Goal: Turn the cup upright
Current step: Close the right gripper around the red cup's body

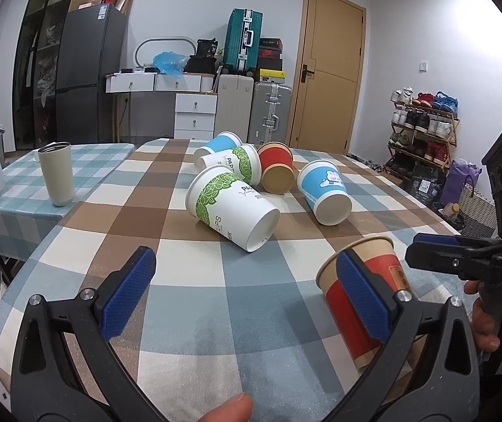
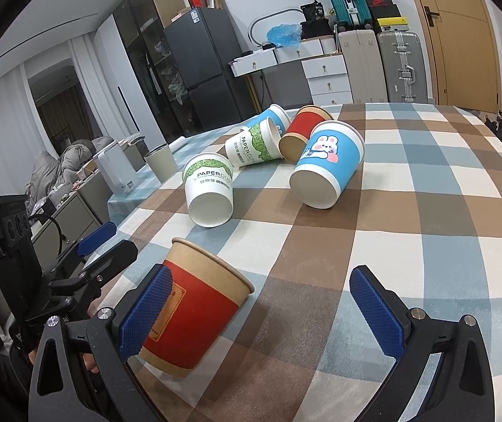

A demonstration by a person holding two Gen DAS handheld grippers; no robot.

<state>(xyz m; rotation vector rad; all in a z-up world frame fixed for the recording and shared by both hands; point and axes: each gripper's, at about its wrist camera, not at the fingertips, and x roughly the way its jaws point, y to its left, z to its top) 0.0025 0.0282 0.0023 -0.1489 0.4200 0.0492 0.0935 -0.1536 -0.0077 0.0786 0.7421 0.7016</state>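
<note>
Both your hand-held grippers gape wide, gripping nothing: left hand-held gripper (image 1: 245,293), right hand-held gripper (image 2: 261,311), red cup (image 2: 194,313) standing upright between them.

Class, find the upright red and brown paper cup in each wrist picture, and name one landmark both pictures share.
Left wrist view: the upright red and brown cup stands lower right, partly behind the left hand-held gripper's right finger.
Right wrist view: the same cup stands lower left, beside the right hand-held gripper's left finger.
Shared landmark: the blue rabbit cup lying on its side.
</note>
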